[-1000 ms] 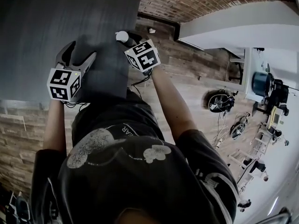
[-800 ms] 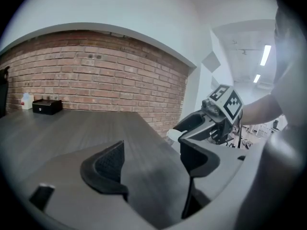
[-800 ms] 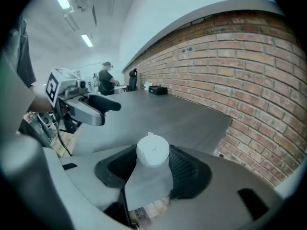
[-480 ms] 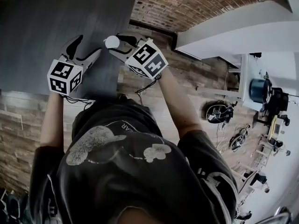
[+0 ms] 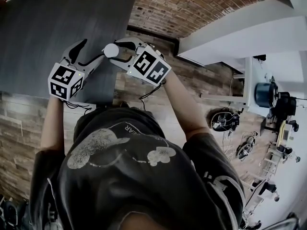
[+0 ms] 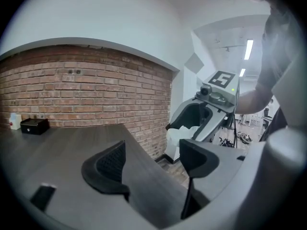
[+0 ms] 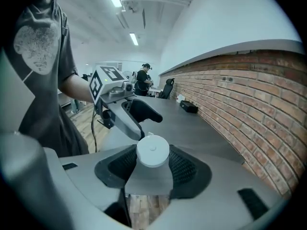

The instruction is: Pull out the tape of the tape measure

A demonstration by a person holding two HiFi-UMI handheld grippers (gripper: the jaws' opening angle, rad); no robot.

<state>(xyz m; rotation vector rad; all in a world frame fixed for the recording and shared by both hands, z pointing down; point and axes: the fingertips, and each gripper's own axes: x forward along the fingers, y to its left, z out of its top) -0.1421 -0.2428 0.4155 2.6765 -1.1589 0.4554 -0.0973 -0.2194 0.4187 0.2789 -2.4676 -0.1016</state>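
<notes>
Dark table below: right gripper clamps white round tape measure, left gripper jaws apart, empty; tape not yet drawn.

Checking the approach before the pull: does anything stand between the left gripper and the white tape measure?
Nothing visible does. The tape measure is clamped in the right gripper, and the left gripper, its jaws apart and empty, faces it across open air.

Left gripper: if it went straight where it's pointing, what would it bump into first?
Probably the dark table top, seen between the left gripper's open, empty jaws. The white tape measure sits right of that line, though depth is unclear.
</notes>
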